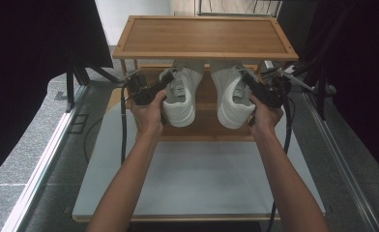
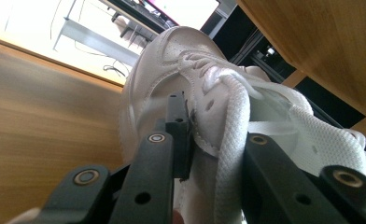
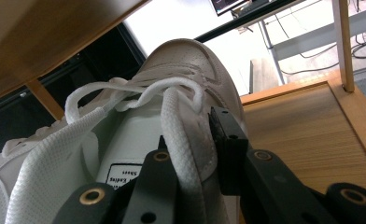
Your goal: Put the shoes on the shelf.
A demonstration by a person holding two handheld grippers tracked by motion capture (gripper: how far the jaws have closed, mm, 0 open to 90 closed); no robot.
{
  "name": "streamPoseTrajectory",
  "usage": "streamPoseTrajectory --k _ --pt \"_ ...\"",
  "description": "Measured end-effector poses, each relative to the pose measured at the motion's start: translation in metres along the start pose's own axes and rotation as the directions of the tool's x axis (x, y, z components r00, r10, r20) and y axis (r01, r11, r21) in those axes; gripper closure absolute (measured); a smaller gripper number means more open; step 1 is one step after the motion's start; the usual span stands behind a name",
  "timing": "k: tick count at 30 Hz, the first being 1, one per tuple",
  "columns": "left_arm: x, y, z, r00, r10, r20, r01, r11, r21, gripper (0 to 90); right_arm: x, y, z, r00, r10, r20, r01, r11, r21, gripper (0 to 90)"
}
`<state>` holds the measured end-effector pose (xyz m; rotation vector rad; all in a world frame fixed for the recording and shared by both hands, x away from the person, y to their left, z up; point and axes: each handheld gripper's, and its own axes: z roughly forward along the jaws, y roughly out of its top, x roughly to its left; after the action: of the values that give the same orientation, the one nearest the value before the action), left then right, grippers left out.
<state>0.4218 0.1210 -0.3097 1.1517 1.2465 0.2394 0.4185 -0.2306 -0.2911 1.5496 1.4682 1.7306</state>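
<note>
Two white lace-up sneakers stand side by side, toes away from me, on the lower shelf [image 1: 205,129] of a wooden rack. My left gripper [image 1: 164,82] is shut on the outer side wall of the left sneaker [image 1: 180,99]. In the left gripper view its jaws [image 2: 214,140] pinch the lace edge of that sneaker [image 2: 172,60], one jaw outside and one inside the opening. My right gripper [image 1: 246,80] is shut the same way on the right sneaker [image 1: 233,99]. The right gripper view shows this gripper [image 3: 193,149] clamped across the wall of its sneaker [image 3: 186,56].
The rack's top shelf [image 1: 202,36] overhangs the sneakers' toes, and its thin posts stand at the corners. The rack sits on a white table board [image 1: 197,179]. Metal rails [image 1: 47,154] run along both sides, with black curtains beyond.
</note>
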Motion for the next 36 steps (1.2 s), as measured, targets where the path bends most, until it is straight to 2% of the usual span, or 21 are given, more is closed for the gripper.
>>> streamPoseTrajectory --k 7,9,10,14,15,16,17,19,20,22,23,24,27,28,29,30,31,32,33,34,36 --pt "-0.004 -0.001 0.014 0.9999 -0.009 -0.005 0.009 0.9999 0.01 80.0 0.001 -0.002 0.013 0.9996 0.014 0.025 -0.014 1.0 -0.005 80.1" --pt "-0.005 -0.002 0.019 0.9989 -0.043 -0.021 0.042 0.999 -0.017 79.7 0.003 -0.003 0.016 0.9977 0.044 0.051 -0.044 0.999 -0.013 79.7" --pt "-0.006 -0.002 0.02 0.9986 -0.045 -0.028 0.045 0.9989 -0.016 79.5 0.005 -0.003 0.017 0.9971 0.05 0.057 -0.049 0.999 -0.018 79.6" --pt "-0.007 -0.001 0.023 0.9981 -0.047 -0.04 0.046 0.9986 -0.027 79.4 0.008 0.0 0.021 0.9982 0.012 0.059 -0.011 1.0 -0.02 79.6" --pt "-0.006 0.0 0.023 0.9984 -0.038 -0.041 0.037 0.9992 -0.011 79.3 0.008 0.0 0.021 0.9981 0.012 0.061 -0.01 1.0 -0.021 79.6" --pt "-0.013 0.001 0.03 0.9874 -0.158 -0.008 0.156 0.982 -0.106 79.3 0.007 0.001 0.022 0.9981 0.012 0.061 -0.011 1.0 -0.019 79.5" --pt "-0.008 0.001 0.027 0.9954 -0.088 -0.037 0.087 0.9955 -0.037 79.2 0.007 0.001 0.022 0.9981 0.012 0.061 -0.012 1.0 -0.014 79.4" --pt "-0.007 0.001 0.027 0.9947 -0.092 -0.046 0.091 0.9952 -0.036 79.1 0.006 0.002 0.023 0.998 0.007 0.063 -0.006 1.0 -0.008 79.3" --pt "-0.014 0.002 0.034 0.9862 -0.164 -0.026 0.16 0.9821 -0.099 79.0 0.006 0.001 0.024 0.998 0.011 0.062 -0.01 1.0 -0.011 79.1" --pt "-0.011 0.0 0.033 0.9925 -0.112 -0.051 0.109 0.9927 -0.051 78.2 0.006 0.001 0.026 0.9978 0.011 0.065 -0.01 1.0 -0.01 78.6" --pt "-0.011 0.0 0.033 0.9925 -0.112 -0.051 0.109 0.9927 -0.051 77.7 0.007 0.001 0.027 0.9978 0.011 0.065 -0.011 1.0 -0.004 78.4" --pt "-0.012 -0.002 0.037 0.9899 -0.134 -0.047 0.131 0.9898 -0.056 77.0 0.007 0.001 0.029 0.9976 0.011 0.069 -0.011 1.0 0.0 78.1" --pt "-0.013 -0.003 0.039 0.9918 -0.116 -0.054 0.114 0.9927 -0.042 73.8 0.007 0.0 0.033 0.9973 0.024 0.07 -0.024 1.0 0.0 76.2" --pt "-0.014 -0.004 0.041 0.9917 -0.123 -0.037 0.122 0.9918 -0.038 72.3 0.009 0.0 0.034 0.9971 0.025 0.072 -0.025 1.0 -0.001 75.4" --pt "-0.011 -0.004 0.04 0.9958 -0.087 -0.029 0.087 0.9962 0.007 70.4 0.01 0.0 0.035 0.9968 0.019 0.078 -0.019 1.0 0.001 74.1" --pt "-0.012 -0.003 0.042 0.995 -0.096 -0.028 0.097 0.9952 0.017 67.3 0.011 -0.001 0.037 0.9971 0.019 0.074 -0.019 1.0 -0.001 71.6" --pt "-0.011 -0.003 0.044 0.9967 -0.079 -0.018 0.08 0.9963 0.033 62.8 0.012 -0.001 0.038 0.9979 0.025 0.059 -0.026 1.0 0.011 68.3" --pt "-0.01 -0.002 0.046 0.9942 -0.103 0.03 0.103 0.9943 0.028 55.0 0.012 -0.002 0.04 0.9985 0.022 0.049 -0.023 1.0 0.013 66.4" --pt "-0.009 -0.001 0.045 0.9904 -0.126 0.056 0.125 0.9918 0.024 50.0 0.012 -0.002 0.041 0.999 0.023 0.039 -0.024 1.0 0.01 62.0" --pt "-0.009 0.001 0.044 0.9885 -0.138 0.062 0.137 0.9904 0.022 48.6 0.011 -0.002 0.041 0.9994 0.021 0.026 -0.022 1.0 0.013 58.2" --pt "-0.009 0.001 0.041 0.9918 -0.11 0.066 0.108 0.9937 0.028 44.7 0.01 -0.002 0.04 0.9995 0.032 -0.002 -0.032 0.999 -0.003 51.2"
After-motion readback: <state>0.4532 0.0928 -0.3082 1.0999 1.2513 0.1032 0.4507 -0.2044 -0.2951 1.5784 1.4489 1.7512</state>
